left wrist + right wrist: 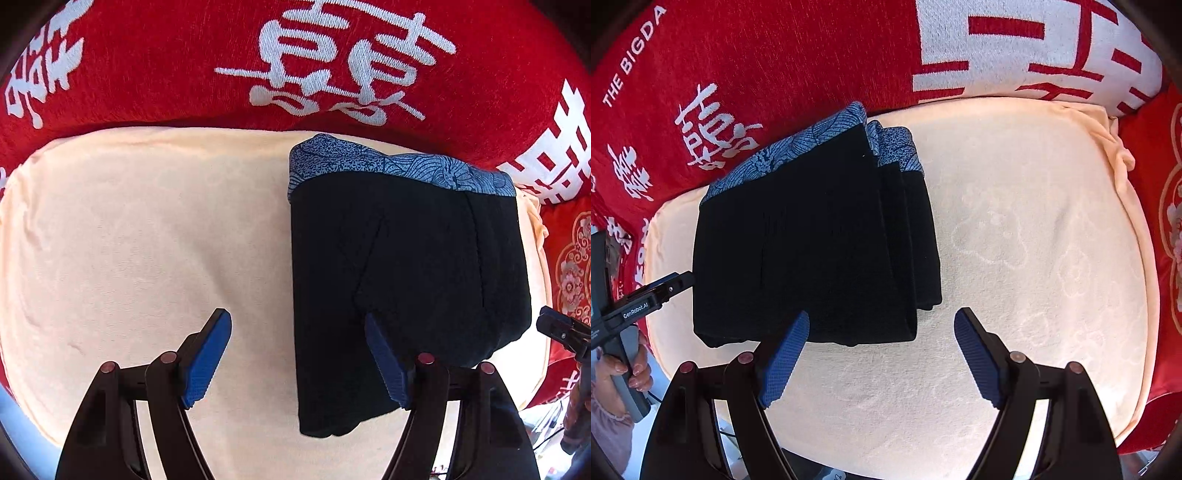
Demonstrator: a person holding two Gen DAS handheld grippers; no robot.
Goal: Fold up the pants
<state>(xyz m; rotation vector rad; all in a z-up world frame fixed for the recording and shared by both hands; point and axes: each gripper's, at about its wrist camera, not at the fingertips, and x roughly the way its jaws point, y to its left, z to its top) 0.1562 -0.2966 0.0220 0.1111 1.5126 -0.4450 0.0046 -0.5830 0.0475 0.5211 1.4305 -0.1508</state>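
The black pants with a blue patterned waistband lie folded into a compact stack on a cream cloth. My left gripper is open and empty, hovering over the stack's left edge. In the right wrist view the folded pants lie left of centre, with layered edges on the right. My right gripper is open and empty above the stack's near right corner. The tip of the right gripper shows at the left view's right edge. The left gripper shows at the right view's left edge.
The cream cloth covers a cushion-like surface. A red blanket with white characters surrounds it at the back and sides. A person's hand holds the left gripper's handle.
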